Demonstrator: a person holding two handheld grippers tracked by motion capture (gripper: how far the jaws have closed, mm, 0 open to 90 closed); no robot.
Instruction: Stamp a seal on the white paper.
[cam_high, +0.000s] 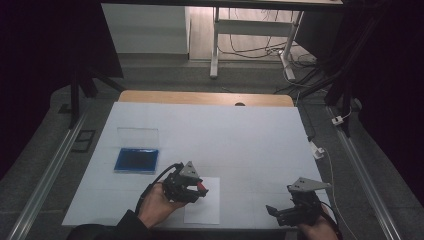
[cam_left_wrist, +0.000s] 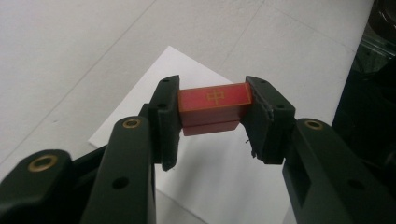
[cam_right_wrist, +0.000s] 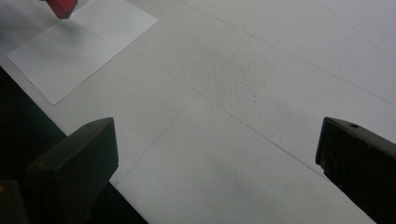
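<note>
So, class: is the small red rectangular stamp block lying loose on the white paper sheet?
No: the left gripper grips the red stamp block above the sheet.

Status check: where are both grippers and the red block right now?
Left gripper shut on red block, above the paper sheet. Right gripper open, holding nothing. Nothing in the way.

L gripper (cam_high: 199, 187): jaws clamped on red block (cam_left_wrist: 214, 108), block crosswise betw. pads, gold mark up; L hand (cam_high: 156, 204) grips body from below-left, forearm in from bottom | R gripper (cam_high: 274, 212): jaws wide apart, nothing betw. them; R hand (cam_high: 316, 231) at bottom edge
</note>
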